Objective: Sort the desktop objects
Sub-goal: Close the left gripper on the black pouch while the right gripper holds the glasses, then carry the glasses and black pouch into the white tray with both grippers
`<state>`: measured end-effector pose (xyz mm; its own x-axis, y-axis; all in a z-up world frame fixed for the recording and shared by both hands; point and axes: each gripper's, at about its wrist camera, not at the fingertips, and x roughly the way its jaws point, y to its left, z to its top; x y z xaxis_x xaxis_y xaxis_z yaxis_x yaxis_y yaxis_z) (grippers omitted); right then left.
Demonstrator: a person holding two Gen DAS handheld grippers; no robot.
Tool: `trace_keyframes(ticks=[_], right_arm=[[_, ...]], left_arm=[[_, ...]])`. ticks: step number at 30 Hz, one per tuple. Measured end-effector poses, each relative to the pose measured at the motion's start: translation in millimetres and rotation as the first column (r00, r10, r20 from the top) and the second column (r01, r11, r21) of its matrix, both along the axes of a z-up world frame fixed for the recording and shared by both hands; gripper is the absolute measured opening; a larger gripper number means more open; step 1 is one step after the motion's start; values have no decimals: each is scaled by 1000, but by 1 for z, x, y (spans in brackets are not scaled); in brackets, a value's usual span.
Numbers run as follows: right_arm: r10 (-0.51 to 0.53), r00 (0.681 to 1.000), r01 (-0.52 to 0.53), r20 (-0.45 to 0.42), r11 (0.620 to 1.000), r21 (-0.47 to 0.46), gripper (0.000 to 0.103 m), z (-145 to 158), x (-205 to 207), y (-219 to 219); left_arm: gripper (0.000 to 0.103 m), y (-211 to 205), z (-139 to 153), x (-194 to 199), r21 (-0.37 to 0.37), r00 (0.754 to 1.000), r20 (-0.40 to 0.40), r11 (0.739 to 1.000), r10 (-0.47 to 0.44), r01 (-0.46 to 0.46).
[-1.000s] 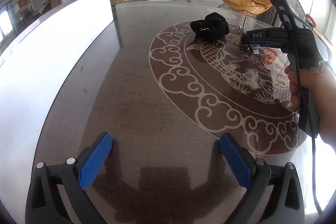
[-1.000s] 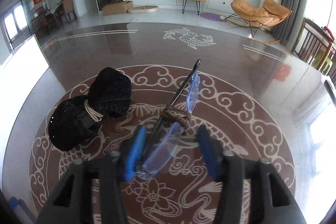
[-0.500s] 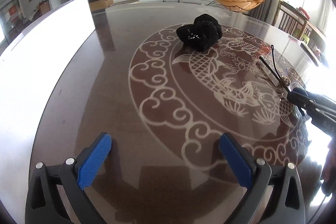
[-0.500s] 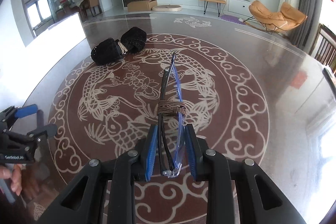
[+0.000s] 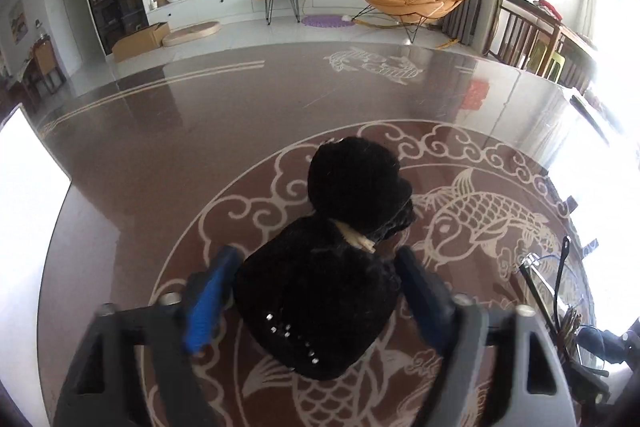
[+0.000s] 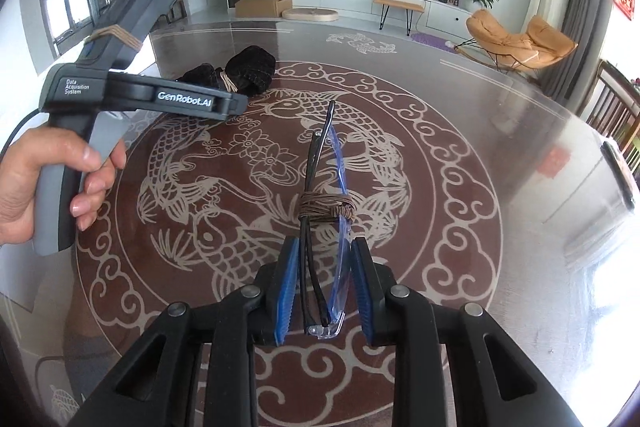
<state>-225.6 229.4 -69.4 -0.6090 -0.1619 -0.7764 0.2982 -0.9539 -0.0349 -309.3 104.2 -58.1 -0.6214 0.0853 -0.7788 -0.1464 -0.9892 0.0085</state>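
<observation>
Left tool (image 5: pixel 316 301) astride black bundle (image 5: pixel 340 267), fingers apart.

A black knitted bundle (image 5: pixel 332 267), tied at its waist with pale cord, lies on the worktop (image 5: pixel 200 131) inside the round carp pattern. Folded glasses (image 6: pixel 324 211) with clear bluish lenses and dark arms, bound with brown cord, stand on edge nearer the pattern's middle.
</observation>
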Motion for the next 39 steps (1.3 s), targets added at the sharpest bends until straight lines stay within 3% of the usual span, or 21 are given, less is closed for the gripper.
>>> trace_keyframes(ticks=[2, 5, 12, 16, 18, 20, 21, 25, 27, 29, 32, 36, 39], right_arm=[[0, 1000, 0, 0, 1000, 0, 26, 0, 0, 0], [0, 1000, 0, 0, 1000, 0, 26, 0, 0, 0], [11, 1000, -11, 10, 999, -30, 27, 1, 0, 3], [38, 999, -36, 25, 995, -94, 27, 1, 35, 3], [43, 999, -42, 19, 997, -65, 33, 1, 57, -3], [57, 998, -55, 31, 997, -53, 65, 0, 63, -7], [55, 997, -53, 48, 998, -44, 67, -1, 59, -8], [62, 993, -60, 98, 998, -16, 64, 1, 31, -14], [77, 989, -79, 129, 997, 13, 28, 5, 22, -19], [78, 983, -82, 164, 996, 18, 29, 11, 21, -21], [112, 984, -116, 139, 993, 25, 29, 28, 29, -26], [155, 985, -152, 70, 987, -46, 29, 72, 36, -43], [228, 973, -226, 13, 970, -90, 29, 112, 33, -79]], left_arm=[[35, 7, 2, 7, -19, 1000, -8, 1000, -22, 22], [34, 0, 4, 37, 10, 1000, -4, 1000, -3, 3], [34, -31, 5, 158, -1, 996, -2, 996, 92, -92], [34, -45, 4, 213, 13, 991, -5, 991, 133, -133], [34, -48, 4, 224, 21, 990, -5, 990, 139, -139], [34, -49, 5, 223, 20, 990, -5, 990, 142, -142], [34, -48, 5, 223, 16, 990, -4, 990, 143, -143], [34, -53, 6, 220, 51, 990, -3, 989, 142, -142], [34, -59, 6, 220, 87, 988, -5, 984, 154, -153], [33, -66, 12, 225, 120, 984, -26, 978, 177, -172], [33, -75, 36, 238, 188, 975, -102, 967, 195, -174], [33, -92, 76, 262, 275, 960, -167, 946, 225, -174], [33, -130, 119, 276, 334, 929, -220, 918, 298, -215]])
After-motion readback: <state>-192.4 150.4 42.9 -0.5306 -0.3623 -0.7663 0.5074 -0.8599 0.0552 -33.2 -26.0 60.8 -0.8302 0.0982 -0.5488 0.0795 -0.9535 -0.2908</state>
